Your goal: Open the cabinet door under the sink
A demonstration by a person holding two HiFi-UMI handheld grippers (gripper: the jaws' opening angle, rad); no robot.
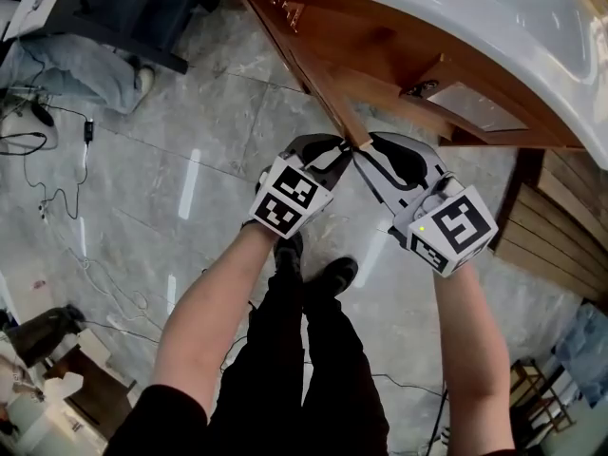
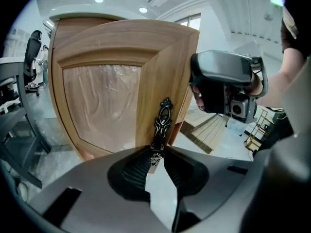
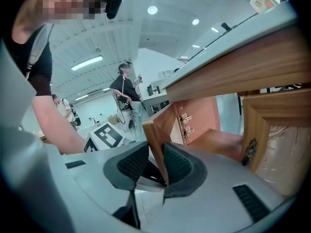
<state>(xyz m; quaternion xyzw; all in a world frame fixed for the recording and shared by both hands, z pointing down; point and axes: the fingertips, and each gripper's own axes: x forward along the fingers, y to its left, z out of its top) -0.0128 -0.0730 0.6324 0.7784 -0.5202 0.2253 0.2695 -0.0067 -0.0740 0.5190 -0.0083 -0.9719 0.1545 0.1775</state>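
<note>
The wooden cabinet door (image 1: 323, 79) under the white sink counter (image 1: 532, 36) stands swung out toward me. My left gripper (image 1: 342, 150) is shut on the lower end of its ornate dark metal handle (image 2: 163, 120), which sits between the pads of the left gripper (image 2: 156, 161). My right gripper (image 1: 366, 150) meets it from the other side. In the right gripper view, the door's free edge (image 3: 154, 137) stands between the ribbed pads, and the right gripper (image 3: 158, 166) is shut on it. The door's frosted panel (image 2: 104, 106) faces the left gripper view.
The neighbouring door (image 1: 475, 107) with its own handle (image 1: 423, 88) stays shut. Hinges (image 3: 187, 123) show inside the open cabinet. Wooden slats (image 1: 556, 217) lie on the floor at right, cables (image 1: 57, 160) at left. The person's shoes (image 1: 328, 274) stand just behind the grippers.
</note>
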